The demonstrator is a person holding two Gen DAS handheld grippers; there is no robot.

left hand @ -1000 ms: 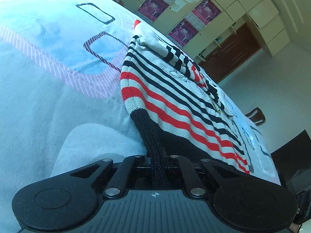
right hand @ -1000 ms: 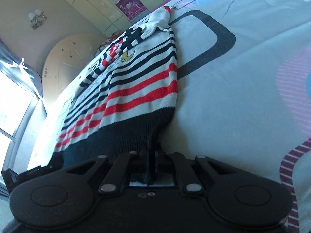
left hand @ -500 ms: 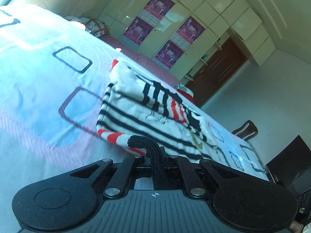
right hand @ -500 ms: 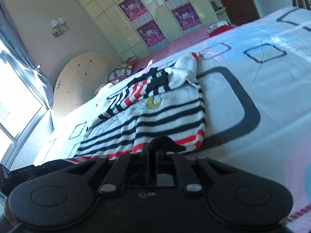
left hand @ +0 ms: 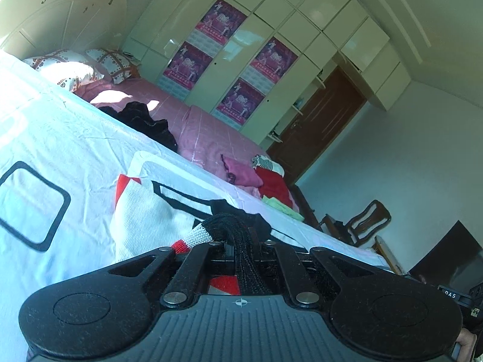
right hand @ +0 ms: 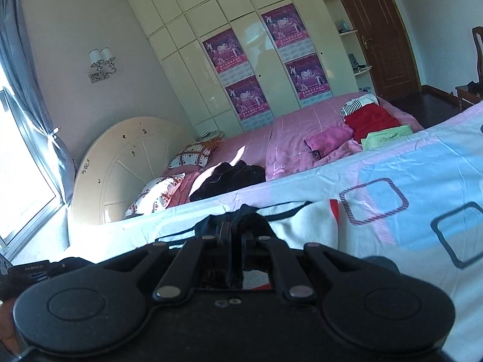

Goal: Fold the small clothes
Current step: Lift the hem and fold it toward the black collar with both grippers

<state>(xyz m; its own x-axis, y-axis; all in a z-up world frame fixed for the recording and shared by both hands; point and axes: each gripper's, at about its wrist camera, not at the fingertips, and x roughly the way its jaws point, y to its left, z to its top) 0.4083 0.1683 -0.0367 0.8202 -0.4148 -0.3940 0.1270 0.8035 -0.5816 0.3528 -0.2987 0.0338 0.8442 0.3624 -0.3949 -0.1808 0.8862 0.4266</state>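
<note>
Over the bedspread [left hand: 60, 138], each gripper [left hand: 241, 242] [right hand: 234, 235] pinches the sweater's [left hand: 145, 211] hem, its length seemingly running away.

Cream wardrobe [right hand: 241, 45], brown door [right hand: 383, 30], sunlit window [right hand: 18, 181]

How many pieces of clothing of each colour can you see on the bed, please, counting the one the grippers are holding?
Striped white, black and red knit sweater, held: 1
Black garment: 1
Magenta garment: 1
Red garment: 1
Light green folded garment: 1
Black-and-white striped garment: 1
Total: 6
</note>
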